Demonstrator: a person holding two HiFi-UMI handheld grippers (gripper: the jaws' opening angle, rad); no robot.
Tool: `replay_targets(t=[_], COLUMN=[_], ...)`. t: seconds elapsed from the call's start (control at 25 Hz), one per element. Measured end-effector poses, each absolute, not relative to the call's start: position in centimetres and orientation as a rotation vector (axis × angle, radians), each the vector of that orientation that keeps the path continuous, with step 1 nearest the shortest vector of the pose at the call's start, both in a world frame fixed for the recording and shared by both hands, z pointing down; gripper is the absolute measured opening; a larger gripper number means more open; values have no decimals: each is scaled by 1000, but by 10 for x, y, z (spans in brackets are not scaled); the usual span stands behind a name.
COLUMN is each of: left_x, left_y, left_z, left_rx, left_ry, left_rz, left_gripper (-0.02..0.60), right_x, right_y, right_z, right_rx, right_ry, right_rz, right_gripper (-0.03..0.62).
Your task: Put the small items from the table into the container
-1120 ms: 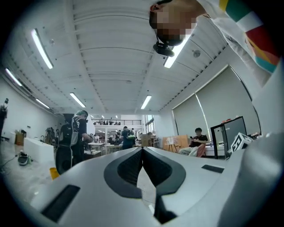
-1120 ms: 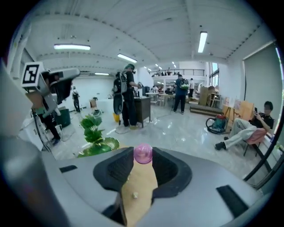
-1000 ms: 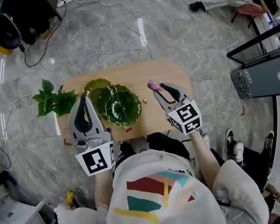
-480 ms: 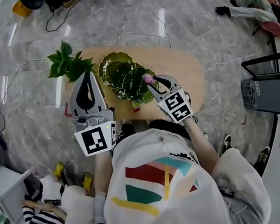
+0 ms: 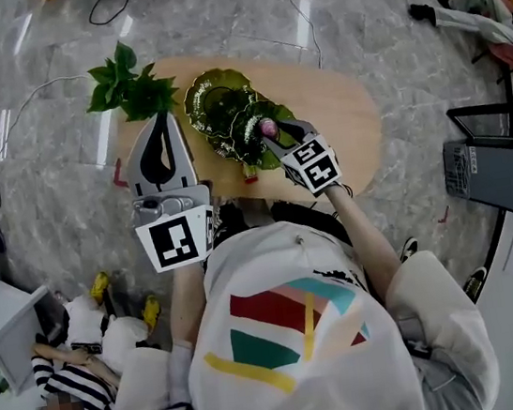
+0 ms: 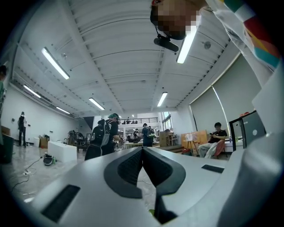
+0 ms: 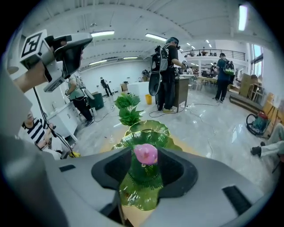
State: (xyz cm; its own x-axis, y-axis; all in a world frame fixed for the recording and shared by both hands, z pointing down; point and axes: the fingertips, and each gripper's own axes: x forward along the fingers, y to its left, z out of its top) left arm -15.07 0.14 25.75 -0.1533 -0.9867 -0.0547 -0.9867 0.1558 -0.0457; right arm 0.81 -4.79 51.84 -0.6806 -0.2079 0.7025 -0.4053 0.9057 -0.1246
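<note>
The right gripper tilts down over the table, and its own view shows a small pink item between its jaw tips, touching both pads. The jaws stand partly apart and are opening. Directly under the pink item lies the near green leaf-shaped glass dish, with a second green dish touching it just behind.

The head view shows the same grasp from above: the right gripper holds the pink item over the near green dish, beside the second green dish, both on the left part of the oval wooden table. A leafy green plant lies at the table's far left edge.

The left gripper is held level to the left of the dishes. Its own view shows the left gripper clenched, tips meeting with nothing between them. That view looks out over the room, at ceiling strip lights and people at distant benches, and shows neither the dishes nor the pink item.

Only the right gripper view shows the left gripper's marker cube from the side, and the plant beyond the dishes.
</note>
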Motion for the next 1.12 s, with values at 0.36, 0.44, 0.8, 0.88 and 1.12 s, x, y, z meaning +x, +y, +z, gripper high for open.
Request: replay_targets(t=[0.36, 0.44, 0.8, 0.88, 1.12], left_x=[-150, -149, -127, -123, -128], left_y=[-2, -3, -10, -9, -3], left_z=[260, 259, 253, 252, 260], left_rx=[-2009, -2015, -2069, -2072, -2076], left_ry=[2311, 2299, 2244, 2239, 2280], left_rz=[5, 24, 37, 40, 38], left_gripper=[8, 8, 8, 8, 8], right_x=[14, 22, 32, 32, 31], right_y=[-65, -75, -77, -74, -68], right_z=[456, 427, 348, 343, 345], right_rx=[652, 754, 832, 835, 822], right_ry=[-2516, -2580, -2717, -2730, -2736], right_rz=[441, 449, 176, 167, 203], right_gripper=[241, 241, 233, 233, 233])
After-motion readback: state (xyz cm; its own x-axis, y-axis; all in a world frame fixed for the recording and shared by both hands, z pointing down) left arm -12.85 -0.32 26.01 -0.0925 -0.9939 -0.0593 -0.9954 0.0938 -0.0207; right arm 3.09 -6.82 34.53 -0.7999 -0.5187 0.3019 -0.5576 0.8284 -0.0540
